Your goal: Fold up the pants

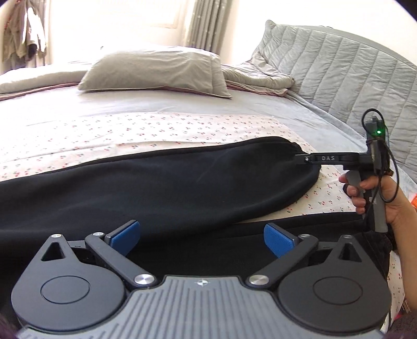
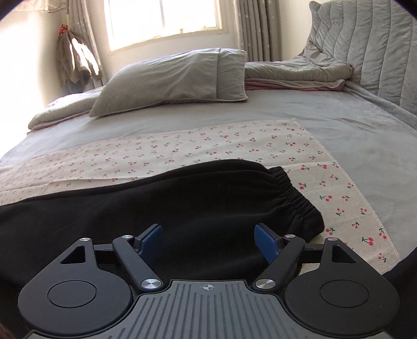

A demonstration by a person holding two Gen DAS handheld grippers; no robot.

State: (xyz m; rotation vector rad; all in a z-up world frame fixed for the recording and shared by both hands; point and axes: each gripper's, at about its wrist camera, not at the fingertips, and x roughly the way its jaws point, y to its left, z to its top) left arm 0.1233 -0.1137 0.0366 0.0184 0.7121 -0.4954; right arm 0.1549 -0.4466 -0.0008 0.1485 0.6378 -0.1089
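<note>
Closest to each camera, both grippers stand with their blue pads spread wide and nothing pinched between them. The left gripper point(image 1: 202, 241) hovers over the black pants point(image 1: 156, 182), its pads point(image 1: 278, 241) clear of the fabric as far as the view shows. The right gripper point(image 2: 208, 242) likewise hangs above the pants point(image 2: 182, 203), with dark cloth showing in the gap between its pads point(image 2: 152, 241) but no pad pressing on it.

Seen from the left wrist, the right gripper point(image 1: 303, 158) reaches in from the right edge, its black finger lying level just over the gathered end of the pants; whether it touches the cloth cannot be told. A hand point(image 1: 378, 198) grips its grey handle, and a small green light glows on the unit above.

Just beyond, the pants lie stretched out sideways across a cherry-print cloth point(image 2: 234, 146), which is spread flat on the grey bed sheet point(image 2: 351, 146). Their elastic gathered band point(image 2: 294, 200) sits at the right end, near the cloth's right edge.

Farther back, a grey pillow point(image 2: 177, 78) rests on the bed, with a rumpled grey blanket point(image 2: 299, 73) beside it to the right. A quilted grey headboard point(image 2: 365, 47) rises at the right. Farthest off, a bright window point(image 2: 161, 23) with curtains fills the wall, and clothes hang point(image 2: 73, 62) in the left corner.
</note>
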